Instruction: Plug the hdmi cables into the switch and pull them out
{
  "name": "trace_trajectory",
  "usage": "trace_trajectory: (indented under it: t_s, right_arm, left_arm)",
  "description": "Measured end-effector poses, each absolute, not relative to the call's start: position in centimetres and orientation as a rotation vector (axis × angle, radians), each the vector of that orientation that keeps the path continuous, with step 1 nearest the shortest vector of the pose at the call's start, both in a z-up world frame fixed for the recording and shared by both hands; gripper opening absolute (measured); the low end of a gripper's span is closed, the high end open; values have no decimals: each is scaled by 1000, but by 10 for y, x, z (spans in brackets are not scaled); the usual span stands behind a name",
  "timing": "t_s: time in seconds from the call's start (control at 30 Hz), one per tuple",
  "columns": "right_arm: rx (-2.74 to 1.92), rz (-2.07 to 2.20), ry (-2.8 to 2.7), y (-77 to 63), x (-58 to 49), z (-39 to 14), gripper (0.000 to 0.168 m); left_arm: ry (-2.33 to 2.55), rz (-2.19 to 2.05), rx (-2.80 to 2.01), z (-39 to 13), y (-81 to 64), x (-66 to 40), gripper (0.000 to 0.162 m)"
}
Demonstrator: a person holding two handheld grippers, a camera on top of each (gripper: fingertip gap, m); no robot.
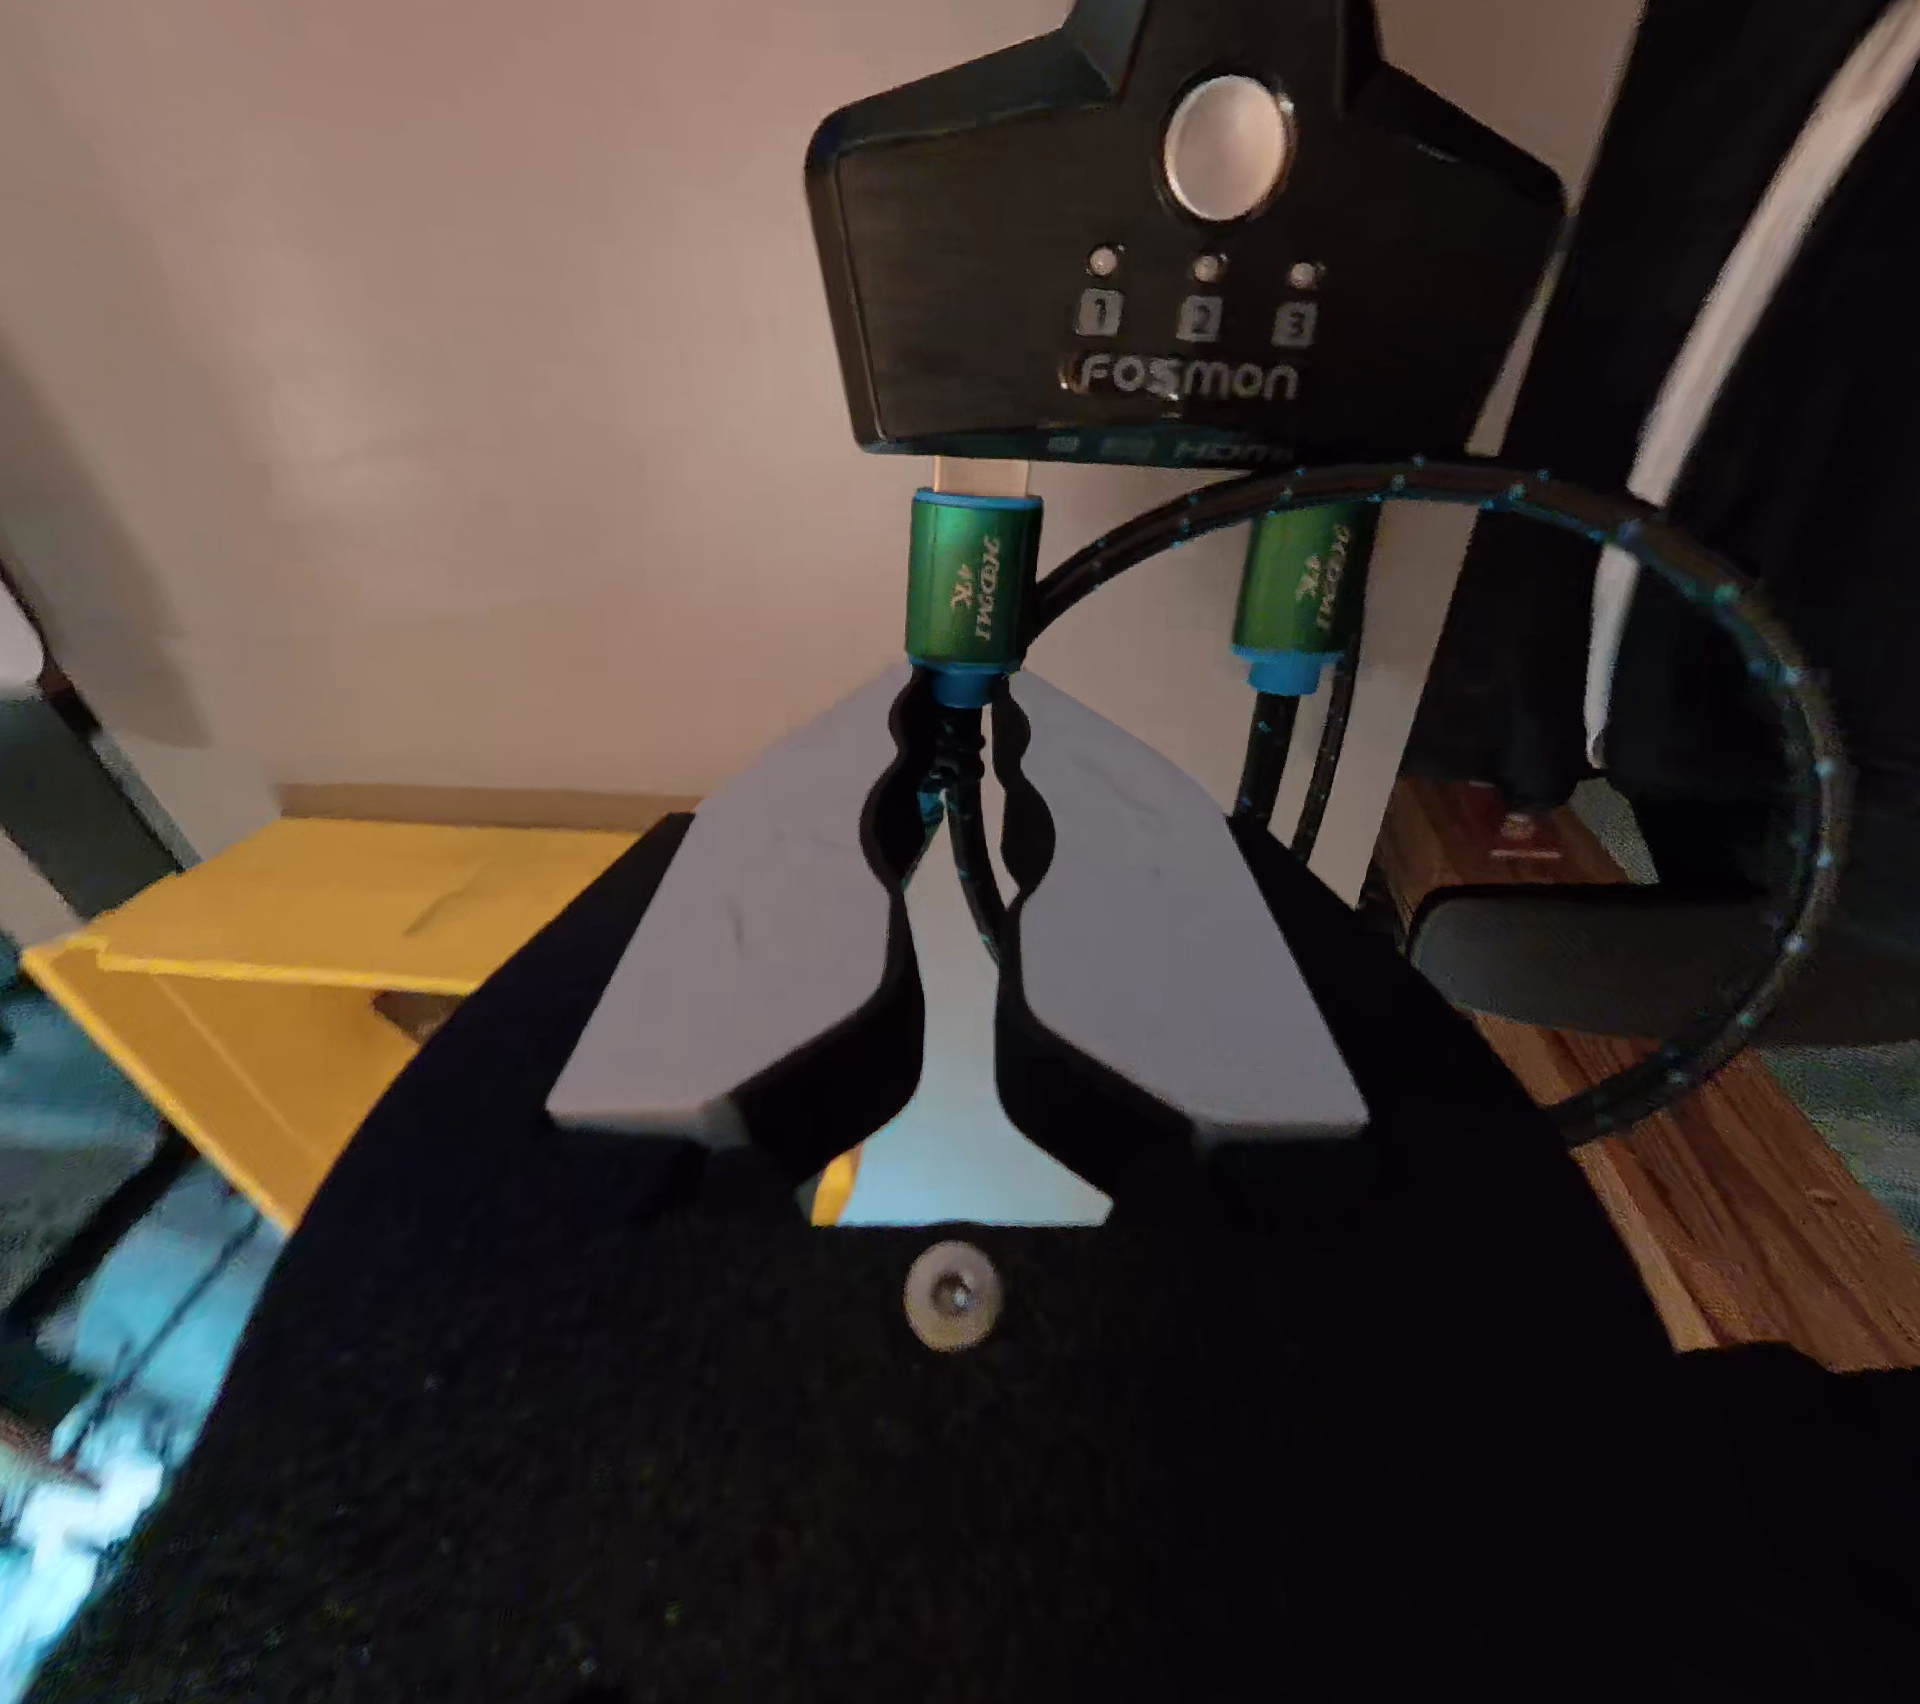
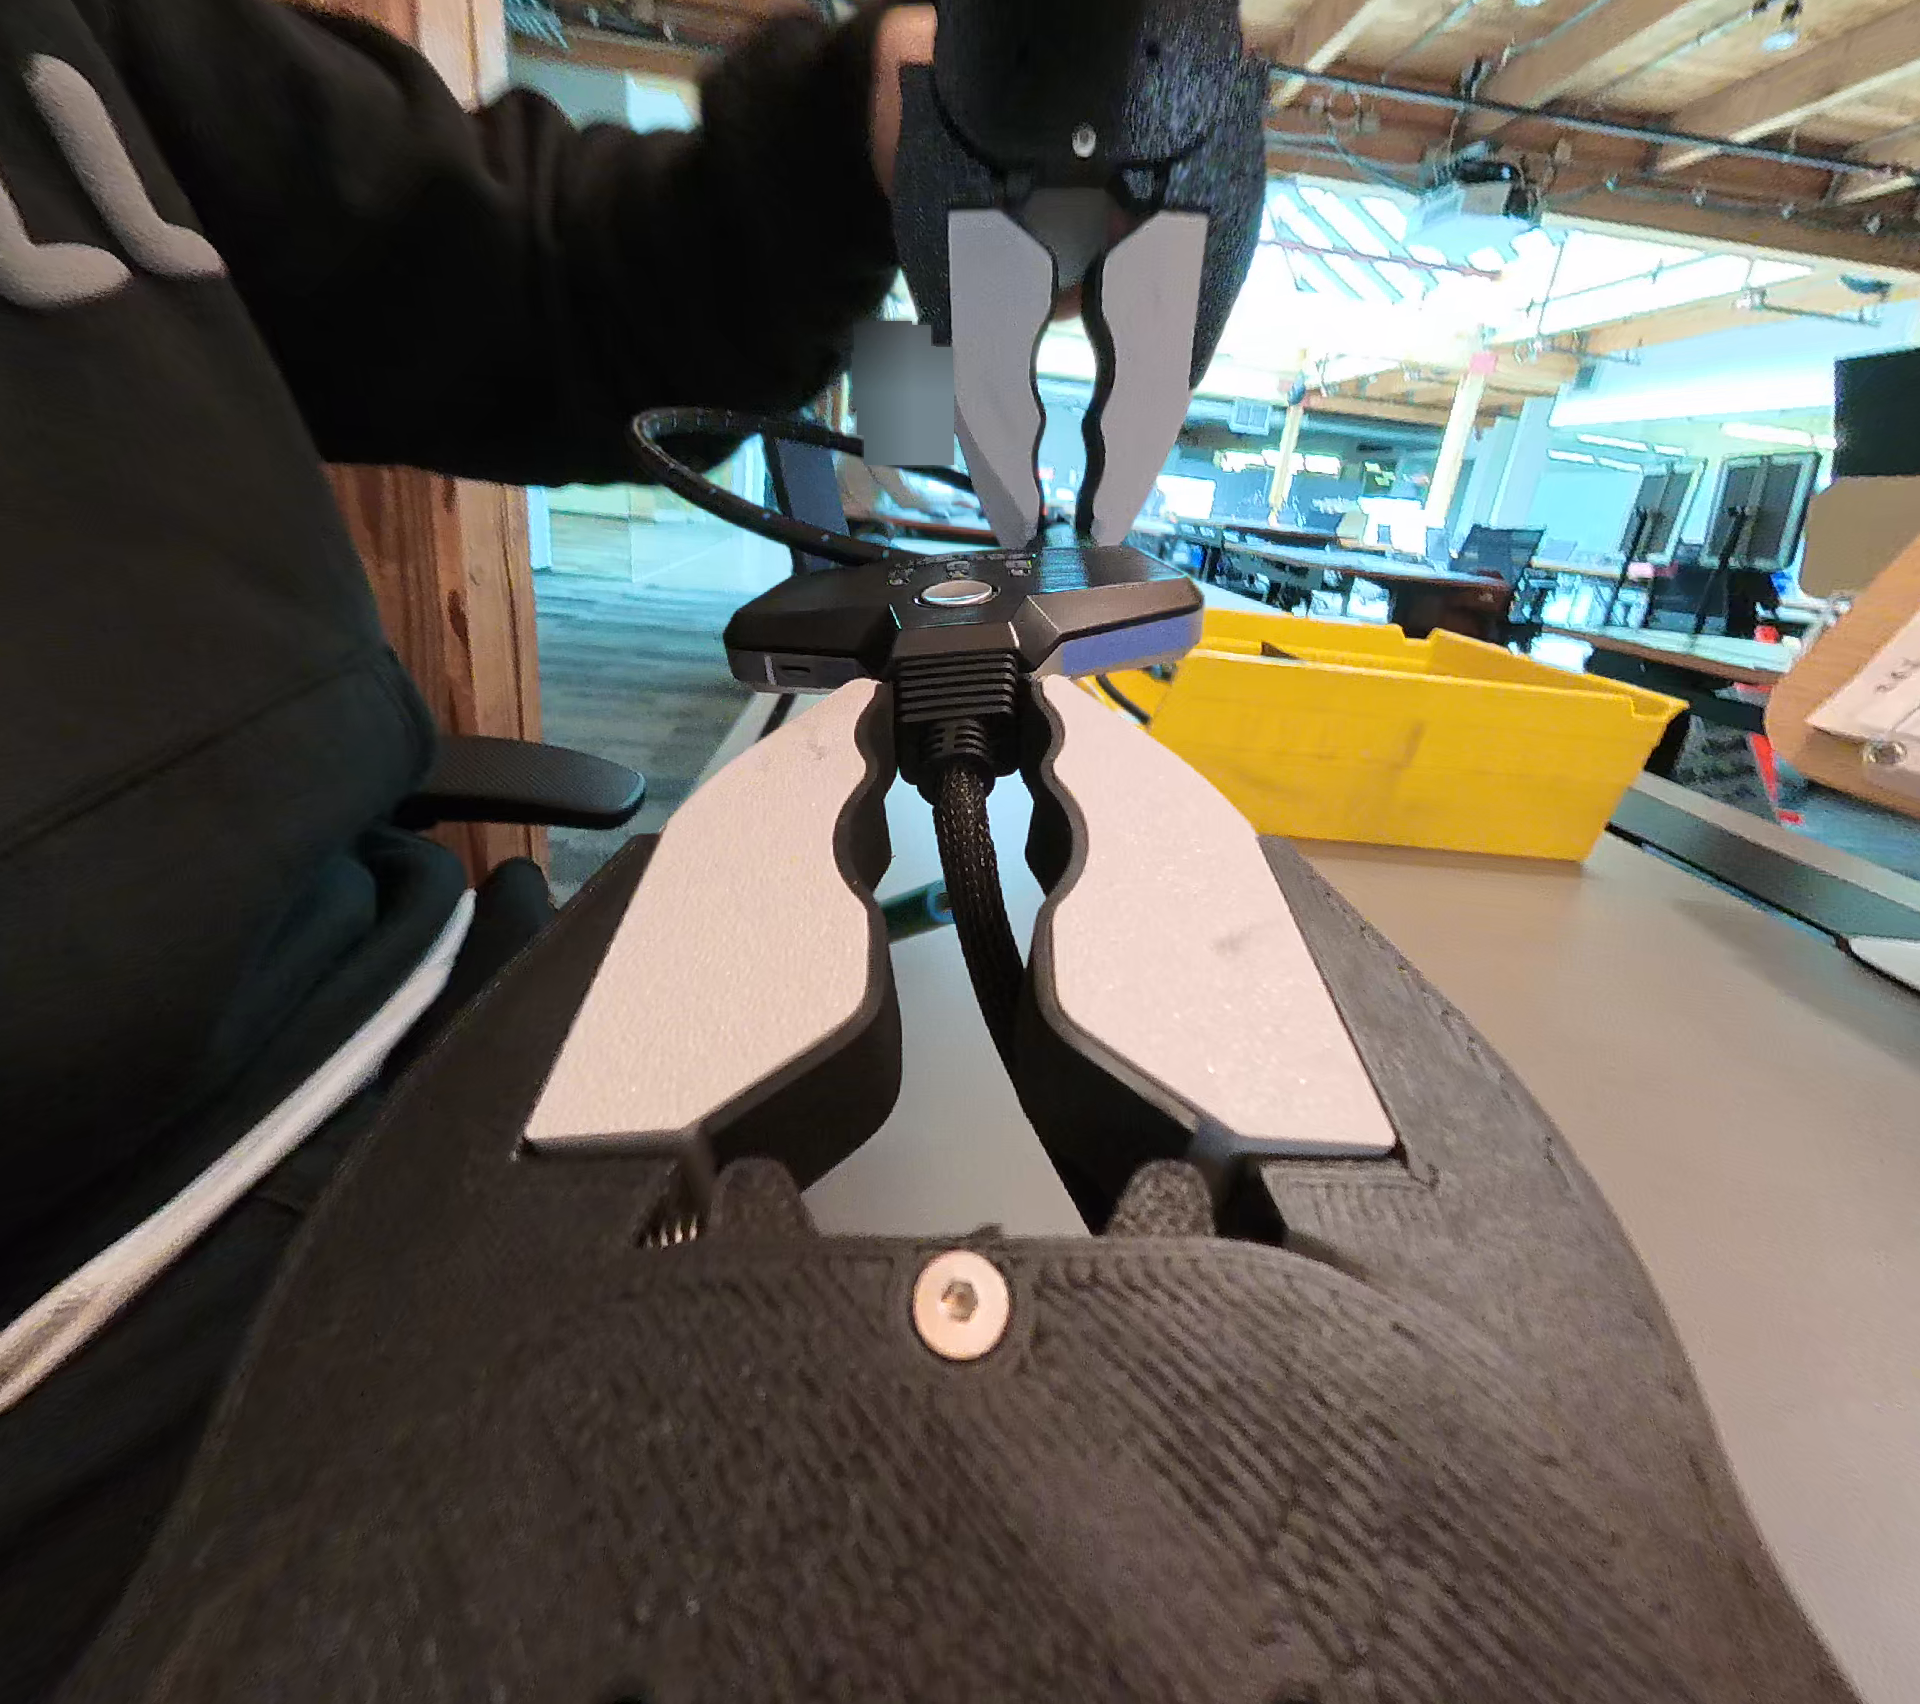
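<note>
The black HDMI switch [image 1: 1184,252] hangs in the air; in the right wrist view it [image 2: 956,615] lies edge-on. My right gripper [image 2: 956,709] is shut on the ribbed strain relief of the switch's own cable. My left gripper [image 1: 961,698] is shut on a braided HDMI cable just behind its green plug [image 1: 971,584]. That plug's metal tip partly shows at the switch's left port. A second green plug [image 1: 1304,584] sits at the right port, its cable [image 1: 1766,719] looping round. The left gripper also shows in the right wrist view [image 2: 1060,522].
A yellow bin [image 2: 1382,750] stands on the grey table [image 2: 1558,1031] behind the switch, and shows low left in the left wrist view [image 1: 260,958]. A person in a black hoodie [image 2: 208,511] sits close on the left. A chair armrest [image 2: 540,787] is beside them.
</note>
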State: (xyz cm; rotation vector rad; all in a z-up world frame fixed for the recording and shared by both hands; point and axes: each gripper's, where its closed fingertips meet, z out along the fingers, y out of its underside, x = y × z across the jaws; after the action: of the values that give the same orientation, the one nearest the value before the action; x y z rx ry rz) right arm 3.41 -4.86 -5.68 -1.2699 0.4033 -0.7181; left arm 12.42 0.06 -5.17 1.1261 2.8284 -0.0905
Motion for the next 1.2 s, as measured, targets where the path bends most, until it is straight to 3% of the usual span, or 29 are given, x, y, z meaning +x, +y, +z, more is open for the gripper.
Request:
trace_trajectory:
  t_s: [0.17, 0.3, 1.03, 1.2]
  right_arm:
    - [-1136, -725, 365, -62, 23, -37, 23]
    - [-1134, -723, 360, -62, 22, -37, 23]
    - [-1169, -704, 376, -58, 27, -43, 23]
    - [-1182, -710, 391, -58, 28, -45, 23]
  left_arm:
    - [2868, -739, 1264, -36, -13, 108, 13]
    - [2878, -968, 1206, -41, -16, 105, 15]
    - [3247, -1027, 1085, -45, -6, 108, 10]
    - [3036, -982, 1183, -53, -9, 114, 10]
